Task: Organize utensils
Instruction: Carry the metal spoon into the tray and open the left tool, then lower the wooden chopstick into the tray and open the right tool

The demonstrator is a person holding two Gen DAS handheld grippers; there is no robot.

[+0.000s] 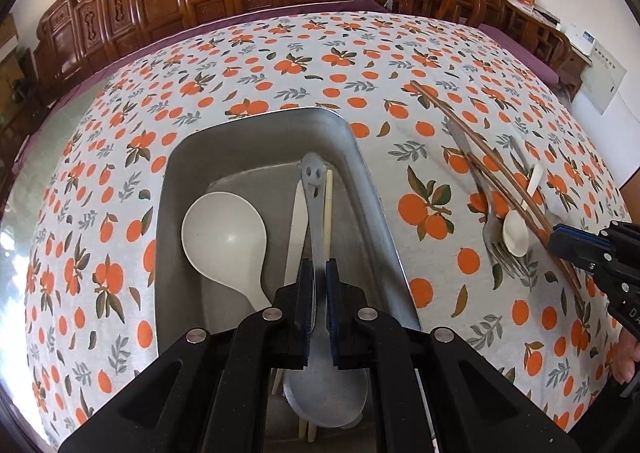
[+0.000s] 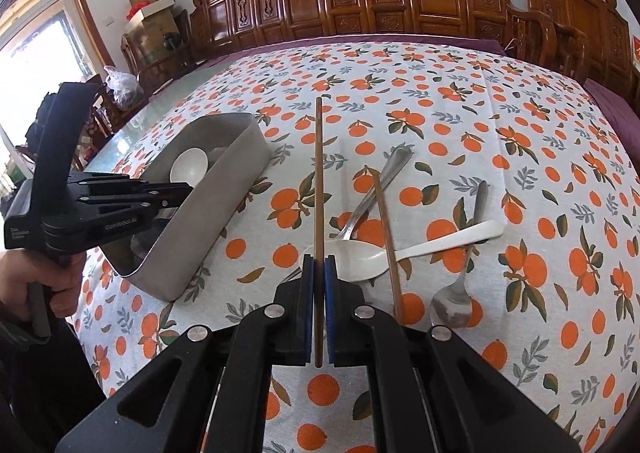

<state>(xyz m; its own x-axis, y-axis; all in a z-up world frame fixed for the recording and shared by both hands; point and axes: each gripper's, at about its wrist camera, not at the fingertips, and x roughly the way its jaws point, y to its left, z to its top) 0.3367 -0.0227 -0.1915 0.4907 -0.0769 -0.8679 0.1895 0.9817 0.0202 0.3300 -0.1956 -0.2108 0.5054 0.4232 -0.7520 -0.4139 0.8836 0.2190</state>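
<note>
Orange-print tablecloth (image 1: 248, 65), metal tray (image 1: 372, 189) holding white ladle (image 1: 224, 237), left tool (image 1: 319, 273) clenching grey spoon (image 1: 316, 189), right tool (image 2: 319, 269) clenching chopstick (image 2: 318, 173)

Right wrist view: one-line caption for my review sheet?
Right gripper clamps a brown chopstick above scattered cutlery; steel tray at left.

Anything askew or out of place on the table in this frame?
Yes. Beside the metal tray, loose utensils lie crisscrossed: a brown chopstick slants across the white plastic spoon, whose bowl covers a steel fork. A steel spoon crosses the white handle.
</note>
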